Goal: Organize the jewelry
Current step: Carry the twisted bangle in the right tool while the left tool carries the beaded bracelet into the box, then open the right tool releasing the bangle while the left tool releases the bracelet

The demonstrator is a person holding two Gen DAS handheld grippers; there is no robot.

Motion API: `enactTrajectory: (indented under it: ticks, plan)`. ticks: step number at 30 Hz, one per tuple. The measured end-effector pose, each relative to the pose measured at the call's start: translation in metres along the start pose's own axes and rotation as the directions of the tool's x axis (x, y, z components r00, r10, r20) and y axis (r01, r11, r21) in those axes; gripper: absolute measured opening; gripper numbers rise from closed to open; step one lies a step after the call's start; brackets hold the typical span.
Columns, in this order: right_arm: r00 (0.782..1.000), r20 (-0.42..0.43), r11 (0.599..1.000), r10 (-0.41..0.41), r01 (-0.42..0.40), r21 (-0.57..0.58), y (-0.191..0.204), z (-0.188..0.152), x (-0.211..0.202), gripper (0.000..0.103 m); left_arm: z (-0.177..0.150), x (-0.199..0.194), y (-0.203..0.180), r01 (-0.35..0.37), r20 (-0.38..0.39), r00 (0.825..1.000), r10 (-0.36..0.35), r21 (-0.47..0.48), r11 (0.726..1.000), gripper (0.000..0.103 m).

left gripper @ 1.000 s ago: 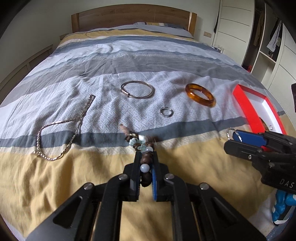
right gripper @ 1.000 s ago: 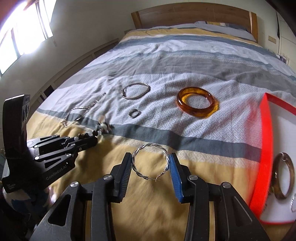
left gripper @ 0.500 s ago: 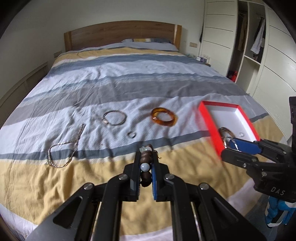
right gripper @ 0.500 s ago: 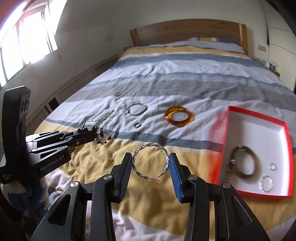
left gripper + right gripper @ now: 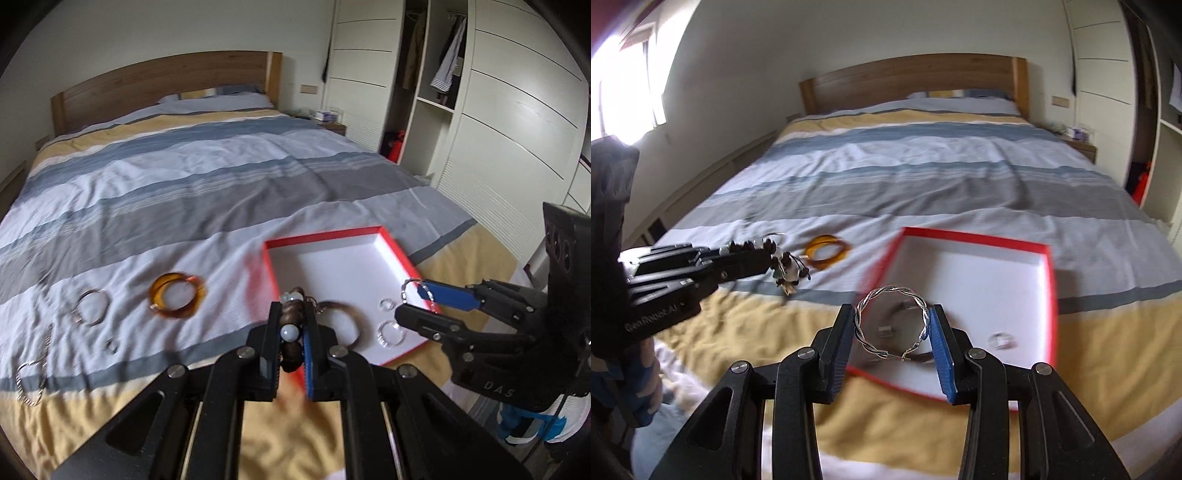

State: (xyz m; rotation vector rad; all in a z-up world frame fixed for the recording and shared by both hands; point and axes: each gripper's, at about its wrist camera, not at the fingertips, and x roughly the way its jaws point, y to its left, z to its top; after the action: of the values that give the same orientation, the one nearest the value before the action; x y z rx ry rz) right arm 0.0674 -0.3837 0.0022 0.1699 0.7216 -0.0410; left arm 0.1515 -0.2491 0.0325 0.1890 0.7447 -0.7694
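Lying blurred at far left of the left view, a chain necklace (image 5: 31, 373) is cut by the frame edge. Center: left gripper (image 5: 291, 332), fingers pinching bead bracelet (image 5: 290, 326), hiding pt of red box (image 5: 395, 251). Right: right gripper (image 5: 892, 325) pinching twisted silver bangle (image 5: 892, 323) over the box.

A bed (image 5: 207, 192) with a wooden headboard (image 5: 155, 85), covered by a duvet striped in yellow, blue, grey and white. Lying on the duvet — a shallow red-rimmed box (image 5: 397, 251) with a white inside, near the foot. Beside it, to its left, an amber bangle (image 5: 176, 300), then a thin metal bangle (image 5: 91, 307), a small ring (image 5: 111, 347) and a silver chain (image 5: 31, 376) at the far left.
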Motion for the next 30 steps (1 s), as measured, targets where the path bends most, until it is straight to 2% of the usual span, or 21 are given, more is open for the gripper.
enactTrajectory:
  ticks: [5, 8, 14, 22, 26, 30]
  plan:
    - [0.997, -0.048, 0.998, -0.057, 0.056, -0.021, -0.047, 0.012, 0.034, 0.040, 0.025, 0.057, -0.019, 0.050, -0.037, 0.998, -0.050, 0.012, 0.999, 0.009]
    - [0.993, -0.089, 0.996, -0.079, 0.076, -0.041, -0.068, 0.015, 0.058, 0.040, 0.033, 0.091, -0.023, 0.057, -0.066, 0.996, -0.056, 0.024, 0.998, 0.009]
    - [0.978, -0.190, 0.996, -0.082, 0.074, -0.046, -0.095, 0.018, 0.111, 0.040, 0.024, 0.154, -0.014, 0.039, -0.144, 0.989, -0.037, 0.013, 0.999, 0.009]
    - [0.962, -0.251, 0.989, -0.109, 0.079, -0.128, -0.090, 0.009, 0.143, 0.041, 0.002, 0.181, 0.000, 0.027, -0.171, 0.985, -0.030, -0.024, 0.999, 0.009]
    - [0.960, -0.251, 0.985, -0.122, 0.085, -0.151, -0.087, 0.007, 0.144, 0.041, -0.002, 0.179, -0.004, -0.012, -0.136, 0.991, 0.012, 0.002, 1.000, 0.009]
    - [0.961, -0.241, 0.979, -0.135, 0.092, -0.181, -0.087, 0.002, 0.144, 0.040, -0.007, 0.180, -0.002, -0.019, -0.111, 0.994, 0.019, -0.003, 1.000, 0.009]
